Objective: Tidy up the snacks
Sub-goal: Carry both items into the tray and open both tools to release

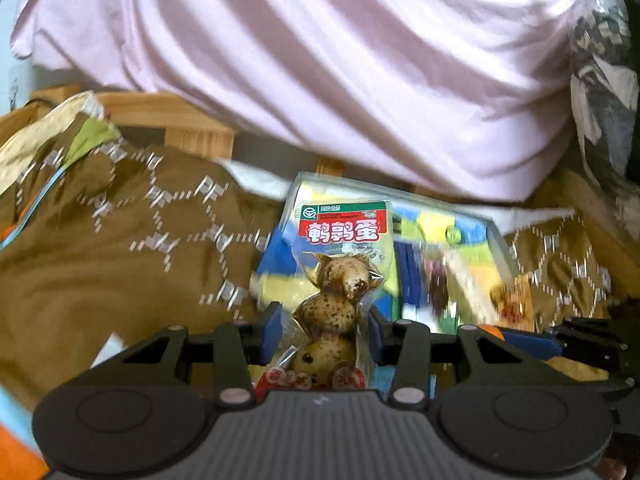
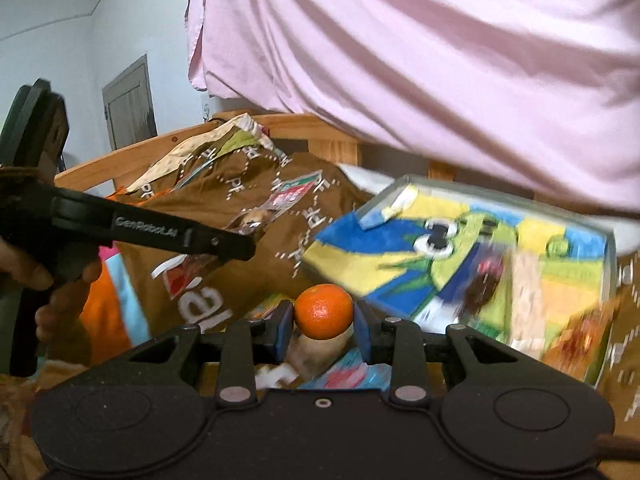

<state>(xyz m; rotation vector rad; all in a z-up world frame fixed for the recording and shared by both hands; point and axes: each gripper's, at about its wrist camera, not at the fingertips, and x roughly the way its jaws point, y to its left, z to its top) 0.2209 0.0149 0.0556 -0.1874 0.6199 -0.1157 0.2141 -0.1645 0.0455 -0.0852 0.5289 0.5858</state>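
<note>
My left gripper (image 1: 325, 326) is shut on a clear packet of quail eggs (image 1: 335, 280) with a red and green label, held upright between the blue pads. My right gripper (image 2: 323, 322) is shut on a small orange mandarin (image 2: 324, 311). Both hover in front of a clear box (image 1: 460, 236) lined with a blue, yellow and green cartoon print; it also shows in the right wrist view (image 2: 480, 248) with blurred snack packets inside. The left gripper's body (image 2: 160, 236) and its egg packet (image 2: 280, 204) show at left in the right wrist view.
A brown patterned cloth (image 1: 120, 240) covers the surface. A crumpled brown bag (image 2: 224, 208) lies at left. A person in a pink shirt (image 1: 320, 60) stands behind a wooden frame (image 2: 280, 128). Loose colourful packets (image 2: 344, 372) lie below the right gripper.
</note>
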